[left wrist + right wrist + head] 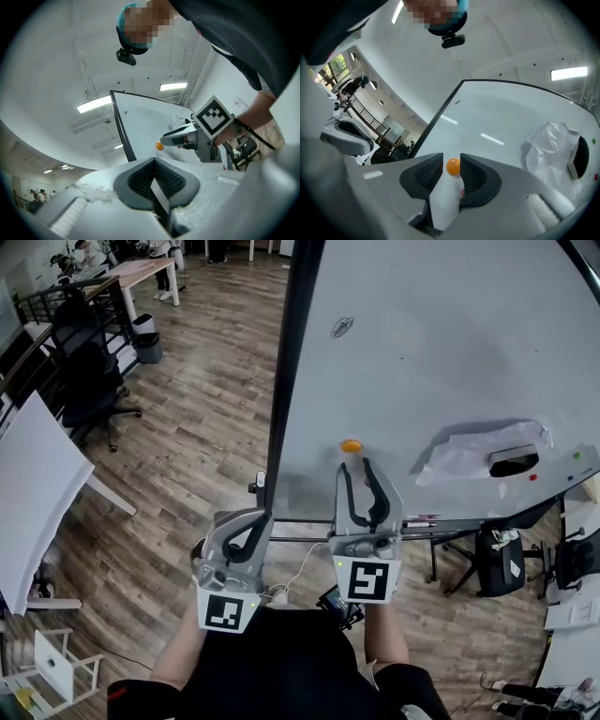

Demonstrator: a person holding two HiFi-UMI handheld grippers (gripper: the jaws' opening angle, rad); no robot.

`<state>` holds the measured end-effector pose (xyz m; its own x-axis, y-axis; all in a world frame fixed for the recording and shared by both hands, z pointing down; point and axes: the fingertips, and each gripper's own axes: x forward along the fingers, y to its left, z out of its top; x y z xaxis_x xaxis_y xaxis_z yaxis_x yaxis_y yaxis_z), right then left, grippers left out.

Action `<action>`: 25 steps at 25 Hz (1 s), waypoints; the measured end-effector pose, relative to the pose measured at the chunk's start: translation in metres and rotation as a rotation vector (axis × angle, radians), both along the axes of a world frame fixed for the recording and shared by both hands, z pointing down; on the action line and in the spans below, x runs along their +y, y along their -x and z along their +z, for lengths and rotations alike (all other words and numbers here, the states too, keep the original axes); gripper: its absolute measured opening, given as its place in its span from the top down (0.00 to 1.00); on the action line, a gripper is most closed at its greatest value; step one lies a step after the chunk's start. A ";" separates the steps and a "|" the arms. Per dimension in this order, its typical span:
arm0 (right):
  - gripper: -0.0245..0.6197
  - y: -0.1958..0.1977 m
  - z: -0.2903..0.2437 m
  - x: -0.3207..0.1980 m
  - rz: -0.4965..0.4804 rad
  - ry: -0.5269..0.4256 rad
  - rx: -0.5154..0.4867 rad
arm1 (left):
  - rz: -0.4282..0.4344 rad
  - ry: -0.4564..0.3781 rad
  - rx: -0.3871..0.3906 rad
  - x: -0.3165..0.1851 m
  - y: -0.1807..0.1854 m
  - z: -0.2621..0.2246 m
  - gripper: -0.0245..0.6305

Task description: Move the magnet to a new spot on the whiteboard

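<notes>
You are wearing a black short-sleeved top (272, 667); your grey plastic left gripper (258, 521) and right gripper (354, 467) are each carrying a black-and-white marker cube (367, 579).

The left gripper (255, 521) is held low and near, pointing up a little, its fingers (140, 180) pressed tight together. The right gripper (354, 468) reaches farther out, also tipped up a little, its fingers (424, 176) standing apart.

head view looks down; all three share the whiteboard (441, 352).
</notes>
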<state>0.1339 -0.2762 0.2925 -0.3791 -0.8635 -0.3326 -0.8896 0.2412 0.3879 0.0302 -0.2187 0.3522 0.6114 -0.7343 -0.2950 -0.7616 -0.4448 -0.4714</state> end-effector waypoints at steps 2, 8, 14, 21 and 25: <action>0.80 0.000 0.000 0.006 0.003 0.004 -0.006 | 0.012 -0.001 0.001 0.004 0.000 0.000 0.96; 0.81 0.001 -0.001 0.025 0.009 0.000 -0.022 | 0.053 -0.006 0.001 0.015 -0.002 -0.002 0.96; 0.85 0.002 0.003 0.039 0.049 0.013 -0.036 | 0.089 -0.009 0.002 0.025 -0.001 -0.002 0.96; 0.89 0.006 0.007 0.059 0.080 0.013 -0.043 | 0.125 -0.009 0.002 0.039 0.005 -0.002 0.96; 0.94 0.012 0.008 0.069 0.094 0.008 -0.034 | 0.135 -0.008 0.002 0.046 0.010 -0.002 0.96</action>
